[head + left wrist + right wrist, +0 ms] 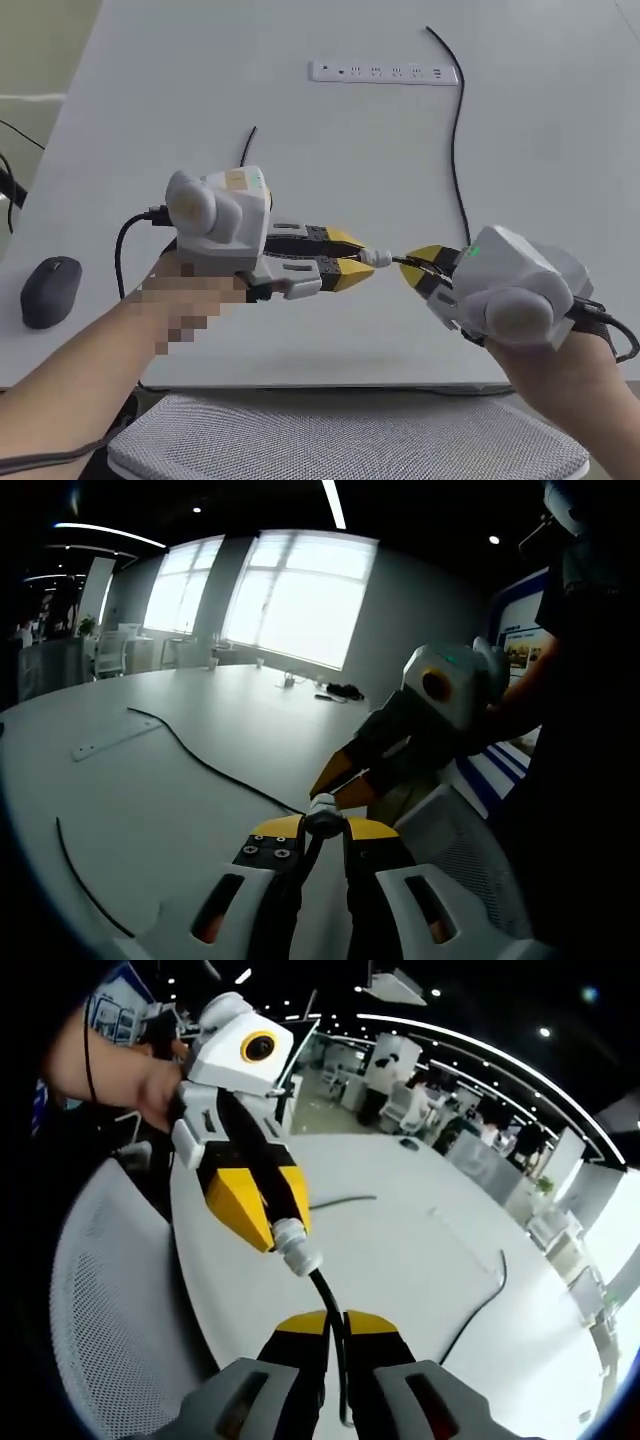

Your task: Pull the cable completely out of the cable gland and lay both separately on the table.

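Observation:
Above the table's front edge, my left gripper (355, 263) is shut on the white cable gland (377, 258). A short stretch of black cable (400, 263) runs out of the gland into my right gripper (420, 266), which is shut on it. In the left gripper view the gland (322, 814) sits between my yellow jaw tips (322, 829), and the right gripper (350, 772) faces it closely. The right gripper view has the cable (326, 1295) rising from my shut jaws (337, 1322) to the gland (296, 1246), held by the left gripper (275, 1222).
A white power strip (385, 72) lies at the back of the white table (330, 330), its black cord (457, 150) running toward me. A thin black cable piece (247, 146) lies mid-table. A dark mouse (50, 290) sits left. A grey mesh chair (340, 440) stands below the edge.

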Demonstrator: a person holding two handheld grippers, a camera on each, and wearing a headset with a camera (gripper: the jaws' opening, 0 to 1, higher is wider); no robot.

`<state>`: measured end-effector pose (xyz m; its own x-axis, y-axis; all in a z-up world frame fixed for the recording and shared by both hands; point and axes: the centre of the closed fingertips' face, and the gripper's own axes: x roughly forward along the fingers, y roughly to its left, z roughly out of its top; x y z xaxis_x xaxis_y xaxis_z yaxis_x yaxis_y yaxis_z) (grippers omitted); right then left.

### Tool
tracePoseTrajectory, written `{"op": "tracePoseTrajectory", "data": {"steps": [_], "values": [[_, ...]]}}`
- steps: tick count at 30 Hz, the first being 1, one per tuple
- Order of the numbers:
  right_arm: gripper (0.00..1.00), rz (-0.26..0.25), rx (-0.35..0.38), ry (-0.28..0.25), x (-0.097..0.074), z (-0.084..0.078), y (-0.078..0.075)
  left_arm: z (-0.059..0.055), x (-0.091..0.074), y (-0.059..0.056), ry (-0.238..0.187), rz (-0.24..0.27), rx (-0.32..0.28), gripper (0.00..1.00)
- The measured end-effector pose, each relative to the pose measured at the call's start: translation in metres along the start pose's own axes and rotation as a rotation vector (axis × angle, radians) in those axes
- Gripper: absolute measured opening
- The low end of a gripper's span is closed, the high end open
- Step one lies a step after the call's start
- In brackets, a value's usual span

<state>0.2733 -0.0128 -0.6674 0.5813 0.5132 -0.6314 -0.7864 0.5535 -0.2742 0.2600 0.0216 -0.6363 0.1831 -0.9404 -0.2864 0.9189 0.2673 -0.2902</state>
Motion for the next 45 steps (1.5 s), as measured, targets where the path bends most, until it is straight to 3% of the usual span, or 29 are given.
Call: {"op": "tracePoseTrajectory", "data": {"steps": [15,31,39,45], "values": [[0.0,-0.02,0.13,0.043,0.003,-0.031,-0.013,0.004,0.001,-0.003,-0.007,0.004,-0.002,0.15],[0.0,-0.053,0.528,0.141,0.013,-0.087,-0.019,0.006,0.004,-0.006,-0.024,0.003,-0.012,0.15],[0.0,-0.068,0.559,0.173,0.015,-0.096,-0.014,0.002,0.007,-0.007,-0.012,0.002,-0.004,0.15],[0.0,-0.074,0.589,0.165,0.015,-0.096,-0.013,0.002,0.007,-0.006,-0.013,0.006,-0.002,0.15]]}}
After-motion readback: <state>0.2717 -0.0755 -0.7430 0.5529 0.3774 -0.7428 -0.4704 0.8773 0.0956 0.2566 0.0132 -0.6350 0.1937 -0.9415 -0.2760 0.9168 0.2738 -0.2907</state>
